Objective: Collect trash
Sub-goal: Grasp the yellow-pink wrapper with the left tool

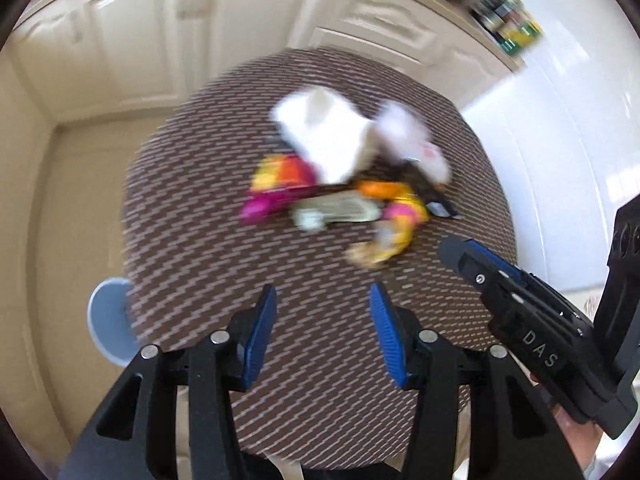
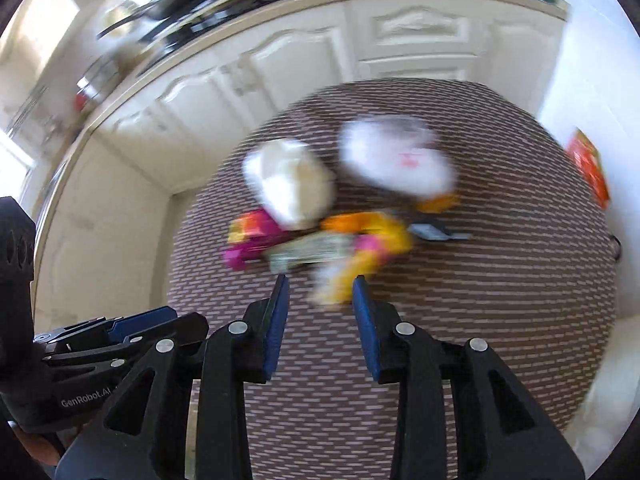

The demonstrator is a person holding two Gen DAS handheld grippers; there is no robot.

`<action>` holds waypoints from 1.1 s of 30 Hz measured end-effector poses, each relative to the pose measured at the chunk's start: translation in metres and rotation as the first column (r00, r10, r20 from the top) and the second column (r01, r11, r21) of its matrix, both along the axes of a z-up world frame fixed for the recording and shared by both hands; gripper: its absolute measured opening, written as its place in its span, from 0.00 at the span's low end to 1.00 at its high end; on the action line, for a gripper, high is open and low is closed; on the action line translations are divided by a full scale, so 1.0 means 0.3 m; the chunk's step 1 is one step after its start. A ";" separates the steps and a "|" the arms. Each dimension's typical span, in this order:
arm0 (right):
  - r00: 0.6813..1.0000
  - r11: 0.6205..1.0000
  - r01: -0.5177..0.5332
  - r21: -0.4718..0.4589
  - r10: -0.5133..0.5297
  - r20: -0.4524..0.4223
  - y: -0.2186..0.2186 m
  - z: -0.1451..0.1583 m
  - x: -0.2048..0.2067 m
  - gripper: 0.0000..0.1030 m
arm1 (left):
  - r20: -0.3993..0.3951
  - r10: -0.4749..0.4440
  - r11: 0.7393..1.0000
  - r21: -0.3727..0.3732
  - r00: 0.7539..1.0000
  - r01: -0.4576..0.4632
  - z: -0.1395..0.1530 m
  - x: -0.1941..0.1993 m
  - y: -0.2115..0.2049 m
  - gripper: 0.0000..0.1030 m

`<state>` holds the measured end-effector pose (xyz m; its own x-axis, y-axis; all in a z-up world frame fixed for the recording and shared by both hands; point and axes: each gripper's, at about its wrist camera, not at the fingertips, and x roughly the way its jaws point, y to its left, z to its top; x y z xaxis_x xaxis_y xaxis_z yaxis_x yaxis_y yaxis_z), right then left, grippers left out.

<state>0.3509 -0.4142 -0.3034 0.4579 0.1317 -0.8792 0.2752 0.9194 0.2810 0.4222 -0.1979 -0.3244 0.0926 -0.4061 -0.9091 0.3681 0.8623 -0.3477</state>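
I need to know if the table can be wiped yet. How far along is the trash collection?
Nothing looks collected yet. The left gripper and right gripper are both open and empty above the woven mat. Still left is the whole pile: white crumpled paper, a pink and orange wrapper, a yellow wrapper, blurred.

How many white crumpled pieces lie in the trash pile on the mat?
2. One white piece lies at the pile's far left, the other at its far right. More may be hidden; the pictures are blurred.
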 end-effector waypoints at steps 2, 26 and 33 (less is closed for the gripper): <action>0.999 1.000 0.031 0.000 -0.030 -0.015 -0.084 -0.019 -0.025 0.31 | 0.007 -0.046 0.999 0.007 0.999 0.046 -0.021 -0.005 -0.109 0.46; 0.996 0.996 -0.076 -0.040 0.074 -0.050 -0.220 -0.161 0.140 0.36 | 0.049 -0.086 0.996 0.020 0.995 0.085 -0.079 0.044 -0.278 0.08; 0.978 0.982 -0.184 -0.053 0.177 -0.108 -0.159 -0.231 0.212 0.36 | 0.055 0.020 1.000 -0.023 0.998 -0.018 -0.030 0.074 -0.139 0.08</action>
<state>0.4146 -0.4620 -0.3726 0.3387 0.1474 -0.9293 0.1277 0.9713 0.2006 0.4443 -0.2395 -0.3334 0.1504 -0.4244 -0.8929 0.3709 0.8614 -0.3470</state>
